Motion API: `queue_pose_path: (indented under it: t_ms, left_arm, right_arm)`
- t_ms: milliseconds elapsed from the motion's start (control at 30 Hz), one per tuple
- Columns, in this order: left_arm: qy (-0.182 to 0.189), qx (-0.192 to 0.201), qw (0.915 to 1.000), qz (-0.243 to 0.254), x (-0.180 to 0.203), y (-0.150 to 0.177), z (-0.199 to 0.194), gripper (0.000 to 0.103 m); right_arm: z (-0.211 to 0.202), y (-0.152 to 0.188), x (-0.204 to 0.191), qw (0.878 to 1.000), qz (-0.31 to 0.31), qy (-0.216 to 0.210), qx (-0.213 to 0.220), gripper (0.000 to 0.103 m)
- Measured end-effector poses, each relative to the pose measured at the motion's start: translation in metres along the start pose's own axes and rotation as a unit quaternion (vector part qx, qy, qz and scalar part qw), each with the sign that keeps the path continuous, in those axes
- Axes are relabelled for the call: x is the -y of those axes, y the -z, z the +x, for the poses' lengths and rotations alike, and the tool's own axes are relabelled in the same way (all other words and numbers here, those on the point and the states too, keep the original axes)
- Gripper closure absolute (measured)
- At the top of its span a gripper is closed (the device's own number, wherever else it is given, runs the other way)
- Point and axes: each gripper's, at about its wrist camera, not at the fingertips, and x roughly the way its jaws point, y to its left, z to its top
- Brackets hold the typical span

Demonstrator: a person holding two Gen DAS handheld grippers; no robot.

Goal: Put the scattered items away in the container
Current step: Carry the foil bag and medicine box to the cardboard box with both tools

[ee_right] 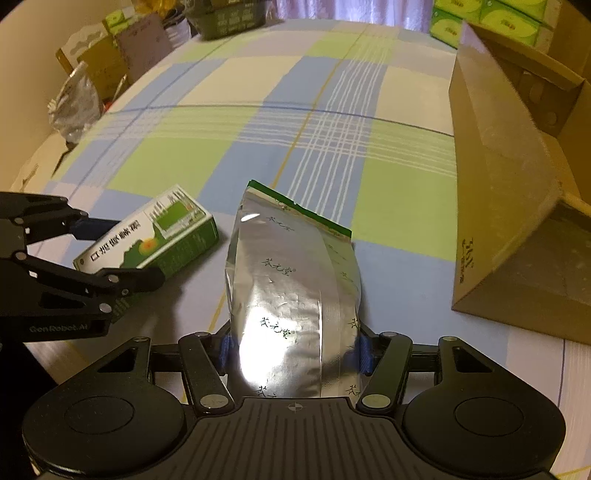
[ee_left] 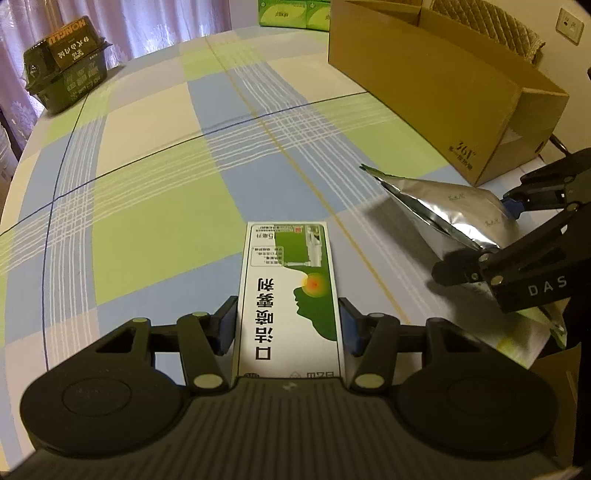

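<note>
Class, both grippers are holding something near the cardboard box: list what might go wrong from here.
1. The silver foil pouch is soft and bulging; the right gripper pinches only its lower end, so it may sag or slip.
2. The left gripper with the spray box sits close beside it; both heading to the cardboard box may collide.

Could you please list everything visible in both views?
spray box: 1, white and green, between the left fingers
foil pouch: 1, silver, green edge, between the right fingers
cardboard box: 1, brown, open, on the table's right
tissue packs: several, green, far edge behind the cardboard box
dark pack: 1, far left corner
tablecloth: 1, blue, green and cream checks
left gripper: 1, black
right gripper: 1, black
</note>
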Motion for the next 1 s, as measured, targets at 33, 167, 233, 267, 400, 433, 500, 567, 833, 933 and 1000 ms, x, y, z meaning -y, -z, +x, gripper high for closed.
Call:
queue_pose_path:
  t_ms: [33,167,233,267,400,433,500,567,833,933,1000]
  left_arm:
    - [0.0,0.001,1.0,-0.001,0.001,0.0,-0.002,0.053]
    - [0.0,0.007,1.0,-0.004,0.005,0.001,-0.01,0.053]
    - [-0.001,0.009,0.9999,-0.003,0.007,0.003,-0.013,0.053]
    - [-0.002,0.011,0.9999,-0.003,0.008,0.003,-0.015,0.053]
    - [-0.001,0.008,1.0,-0.001,0.012,0.007,-0.016,0.053]
    - [-0.002,0.005,1.0,0.002,0.013,0.009,-0.015,0.053]
    - [-0.001,-0.003,1.0,0.008,0.015,0.01,-0.012,0.053]
    - [-0.001,-0.01,0.9999,0.012,0.017,0.011,-0.009,0.052]
    - [-0.004,-0.018,0.9996,0.022,0.02,0.009,0.006,0.052]
    - [-0.003,-0.02,0.9996,0.019,0.019,0.008,0.008,0.053]
    - [-0.003,-0.019,0.9997,0.018,0.019,0.008,0.006,0.053]
  right_arm:
    - [-0.003,0.0,-0.001,1.0,0.001,-0.001,0.003,0.041]
    - [-0.015,0.001,-0.001,1.0,0.004,0.002,0.015,0.041]
    - [-0.02,0.002,-0.001,1.0,0.006,0.003,0.02,0.041]
    - [-0.023,0.002,-0.001,1.0,0.006,0.003,0.023,0.041]
    - [-0.029,0.004,-0.001,1.0,0.009,0.003,0.03,0.041]
    - [-0.029,0.005,-0.002,0.999,0.01,0.002,0.03,0.041]
    - [-0.029,0.007,-0.003,0.999,0.011,0.0,0.03,0.041]
    - [-0.028,0.009,-0.004,1.0,0.013,-0.001,0.029,0.041]
    - [-0.021,0.011,0.0,1.0,0.021,-0.004,0.02,0.041]
    - [-0.019,0.011,0.002,1.0,0.023,-0.005,0.018,0.041]
    - [-0.019,0.01,0.002,0.999,0.024,-0.006,0.019,0.041]
